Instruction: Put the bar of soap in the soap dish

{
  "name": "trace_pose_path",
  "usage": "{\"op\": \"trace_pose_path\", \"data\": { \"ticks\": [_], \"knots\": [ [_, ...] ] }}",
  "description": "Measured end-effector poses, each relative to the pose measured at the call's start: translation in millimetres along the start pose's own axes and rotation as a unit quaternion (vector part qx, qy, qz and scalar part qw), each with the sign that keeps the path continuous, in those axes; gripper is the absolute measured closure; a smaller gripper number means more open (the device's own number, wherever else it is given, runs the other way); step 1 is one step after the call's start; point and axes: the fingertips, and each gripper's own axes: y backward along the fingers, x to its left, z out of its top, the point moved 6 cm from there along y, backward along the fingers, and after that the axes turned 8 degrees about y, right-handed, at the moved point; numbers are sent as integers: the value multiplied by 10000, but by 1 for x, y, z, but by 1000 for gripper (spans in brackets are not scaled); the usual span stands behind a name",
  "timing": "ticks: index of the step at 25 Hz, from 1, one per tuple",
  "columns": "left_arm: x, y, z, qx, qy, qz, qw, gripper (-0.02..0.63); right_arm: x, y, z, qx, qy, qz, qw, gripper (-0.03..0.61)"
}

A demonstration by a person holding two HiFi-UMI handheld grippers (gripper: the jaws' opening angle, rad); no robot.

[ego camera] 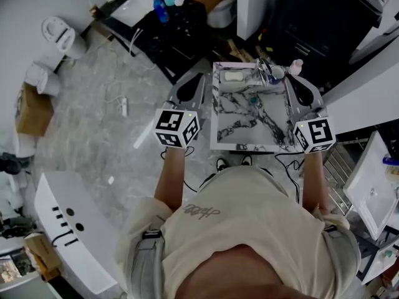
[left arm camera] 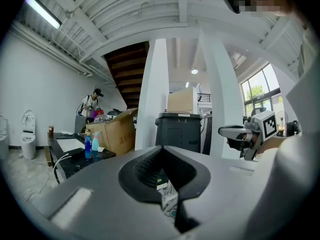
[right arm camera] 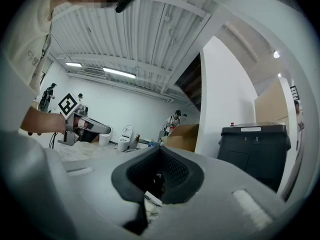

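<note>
A marble-patterned washstand top [ego camera: 237,126] stands straight ahead of me in the head view. At its back left lies a pale oblong bar [ego camera: 234,76], seemingly the soap. A small teal item [ego camera: 254,99] sits near the middle; I cannot tell at this size which piece is the dish. My left gripper [ego camera: 199,78] hovers level beside the top's left edge, jaws shut and empty. My right gripper [ego camera: 292,78] is held beside the right edge, also shut with nothing in it. Each gripper view shows its jaws [left arm camera: 162,149] [right arm camera: 159,148] closed, with the other gripper [left arm camera: 247,134] [right arm camera: 80,125] opposite.
A faucet [ego camera: 264,72], a white cup [ego camera: 277,72] and a small bottle [ego camera: 296,66] crowd the top's back right. Behind stand a black bin [left arm camera: 180,131], a cardboard box [left arm camera: 117,131] and a black table with blue bottles [ego camera: 161,8]. A white basin [ego camera: 373,192] is at right.
</note>
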Motion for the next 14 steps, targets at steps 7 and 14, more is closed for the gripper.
{"op": "trace_pose_path", "data": {
  "ticks": [7,14],
  "knots": [
    [-5,0,4,-100,69,-152,9998,595,1,-6,8,-51,111,34,9999,578],
    [-12,-3,0,-34,-43,-294,9996,595,-3,-8,14,-178,106,32,9998,578]
  ]
}}
